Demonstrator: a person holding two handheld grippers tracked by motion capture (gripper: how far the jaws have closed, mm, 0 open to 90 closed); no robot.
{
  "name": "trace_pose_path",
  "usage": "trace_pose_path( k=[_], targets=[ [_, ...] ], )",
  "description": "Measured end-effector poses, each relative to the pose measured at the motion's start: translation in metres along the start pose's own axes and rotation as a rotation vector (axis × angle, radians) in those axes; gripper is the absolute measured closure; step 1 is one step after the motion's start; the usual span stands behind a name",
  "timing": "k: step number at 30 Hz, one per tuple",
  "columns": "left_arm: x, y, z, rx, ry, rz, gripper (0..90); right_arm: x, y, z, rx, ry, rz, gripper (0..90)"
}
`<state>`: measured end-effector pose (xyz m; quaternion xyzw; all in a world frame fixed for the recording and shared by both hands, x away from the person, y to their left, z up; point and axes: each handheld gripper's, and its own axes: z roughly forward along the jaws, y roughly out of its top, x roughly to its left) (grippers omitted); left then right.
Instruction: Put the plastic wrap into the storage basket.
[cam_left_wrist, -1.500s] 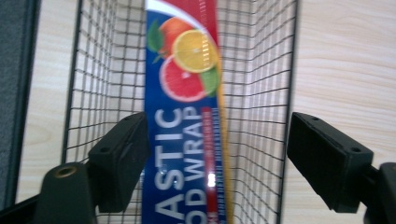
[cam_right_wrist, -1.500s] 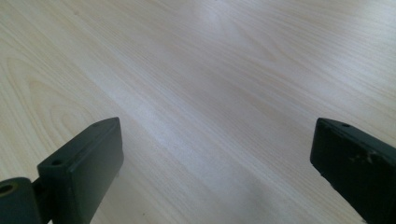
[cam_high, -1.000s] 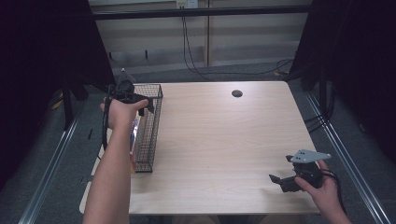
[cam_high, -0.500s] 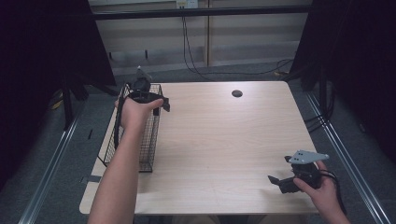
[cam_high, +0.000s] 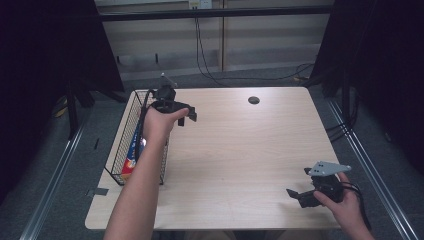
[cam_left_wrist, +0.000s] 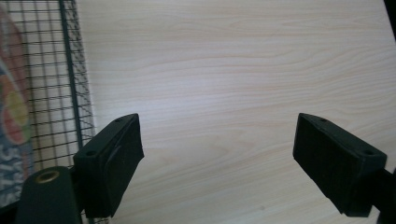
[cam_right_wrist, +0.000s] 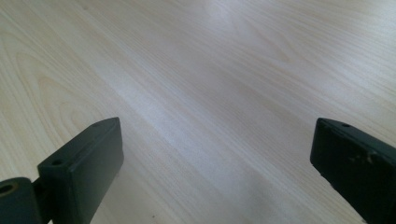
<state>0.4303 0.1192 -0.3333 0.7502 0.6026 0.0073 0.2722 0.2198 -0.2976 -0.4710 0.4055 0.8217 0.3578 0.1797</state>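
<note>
Here we start at the jaws of our left gripper: they stand spread apart with nothing between them, the pale wood-grain counter showing through the gap. They have just been opening a little further, and no thing lies between them. That release makes sense to us as the end of a drop-off, for just beside the left jaw runs the wall of the black wire-mesh basket, and behind its mesh lies a colourful printed flat packet.

In the high view our left gripper hangs over the counter just past the basket's inner rim, pointing across the table, while the packet rests on the basket floor toward the near end. We judge that the packet sits low and flat because it was let go inside, and that the hand is carried clear so the jaws will not catch the wire.

Our right gripper waits well apart at the near right corner, jaws released and empty over bare wood, probably parked there to keep out of the way.
</note>
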Motion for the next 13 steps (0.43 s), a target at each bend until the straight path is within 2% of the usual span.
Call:
trace_pose_path(
  k=[6, 8, 10, 13],
  targets=[
    [-0.008, -0.003, 0.007, 0.000, -0.018, 0.013, 15.7, -0.001, -0.001, 0.001, 0.002, 0.001, -0.001, 2.6],
    [-0.011, -0.004, 0.009, -0.007, -0.034, 0.014, 15.5, -0.001, -0.002, 0.001, 0.006, 0.001, 0.013, 2.6],
    [-0.015, -0.006, 0.012, -0.009, -0.043, 0.019, 15.1, -0.002, -0.002, 0.003, 0.017, -0.013, 0.006, 2.6],
    [-0.020, -0.010, 0.018, -0.008, -0.052, 0.048, 14.9, -0.002, -0.002, 0.007, 0.044, -0.022, 0.020, 2.5]
  ],
)
